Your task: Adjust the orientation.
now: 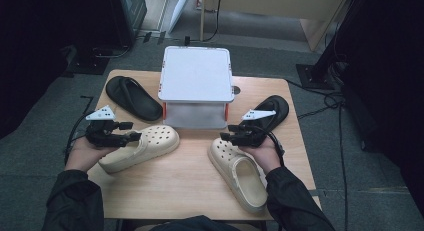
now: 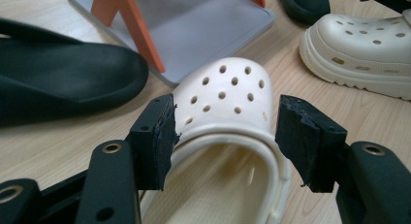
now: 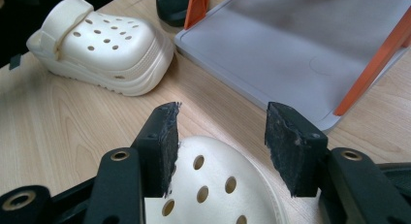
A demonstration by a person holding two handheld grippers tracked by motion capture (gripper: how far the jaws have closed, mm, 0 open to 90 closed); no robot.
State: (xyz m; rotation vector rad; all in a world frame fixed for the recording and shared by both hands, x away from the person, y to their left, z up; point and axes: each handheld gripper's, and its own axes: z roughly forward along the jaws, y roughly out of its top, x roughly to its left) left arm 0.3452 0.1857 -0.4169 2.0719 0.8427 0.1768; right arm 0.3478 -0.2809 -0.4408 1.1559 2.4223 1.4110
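Cream clogs lie on the wooden bench [image 1: 185, 186], one at each hand. In the high view the right clog [image 1: 237, 172] sits at lower right of centre, toe pointing up-left, and the left clog [image 1: 141, 147] lies left of centre, toe pointing right. The left claw [image 1: 131, 131] hangs at the left clog's heel opening; in the left gripper view [image 2: 225, 129] its jaws stand apart, one on each side of the clog's upper [image 2: 223, 95], the left pad touching or nearly touching the rim. The right claw [image 1: 227, 132] hovers over the right clog's toe; in the right gripper view [image 3: 220, 136] its jaws are apart above the holed toe [image 3: 213, 185]. Farther up the frame stands a grey two-level stand [image 1: 196, 73] with orange legs. Black sandals lie either side of it: one at upper left [image 1: 132, 97], one at upper right [image 1: 272, 108].
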